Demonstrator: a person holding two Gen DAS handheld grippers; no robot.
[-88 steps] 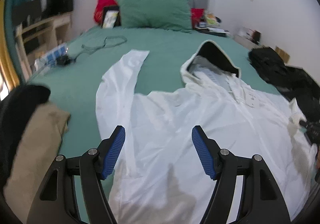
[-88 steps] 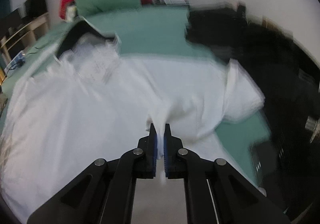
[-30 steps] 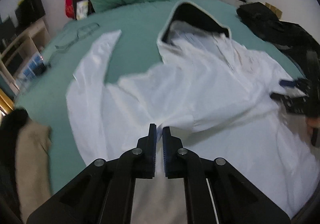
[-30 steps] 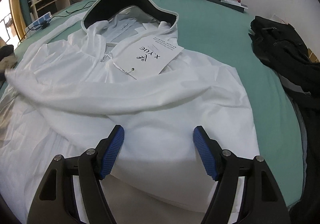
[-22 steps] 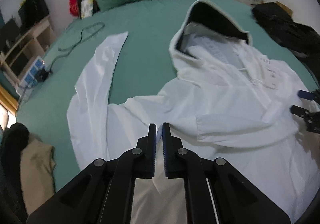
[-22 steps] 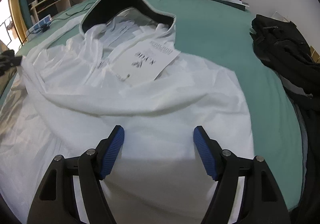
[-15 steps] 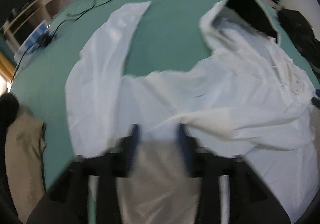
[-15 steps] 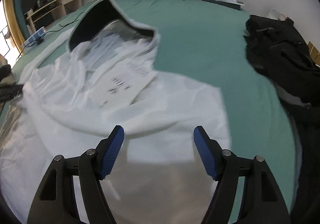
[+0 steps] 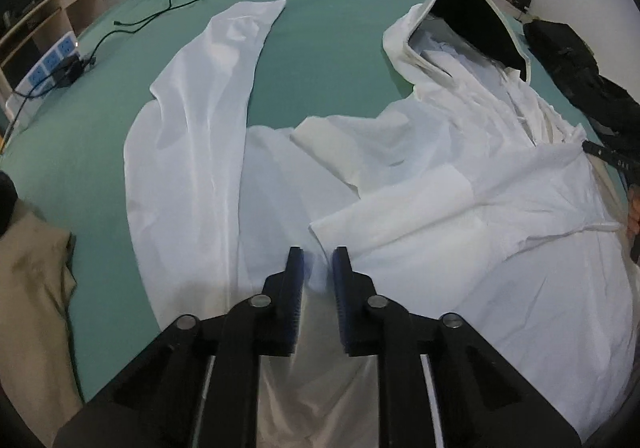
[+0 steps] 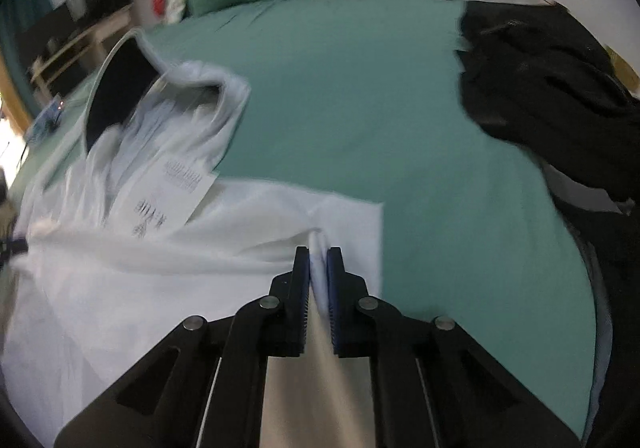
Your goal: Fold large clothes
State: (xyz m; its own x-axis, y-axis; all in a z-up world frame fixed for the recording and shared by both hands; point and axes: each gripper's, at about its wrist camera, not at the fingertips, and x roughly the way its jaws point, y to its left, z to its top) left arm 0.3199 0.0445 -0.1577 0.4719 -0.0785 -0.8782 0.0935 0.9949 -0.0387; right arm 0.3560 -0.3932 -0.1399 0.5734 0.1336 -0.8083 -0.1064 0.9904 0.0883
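While downtilted, right tongs [image 10: 318,254] pinching hoodie [image 10: 120,280]

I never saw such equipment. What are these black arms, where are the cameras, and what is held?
No robot: a person holds a two-finger tool in each hand, each with a camera looking along its jaws. One picture comes from the left gripper, one from the right gripper. A white hooded jacket lies on a green bed, black clothes beside it. The right jaws have just closed on its cloth. The left jaws have just been closing with cloth between them; a grip is unclear.
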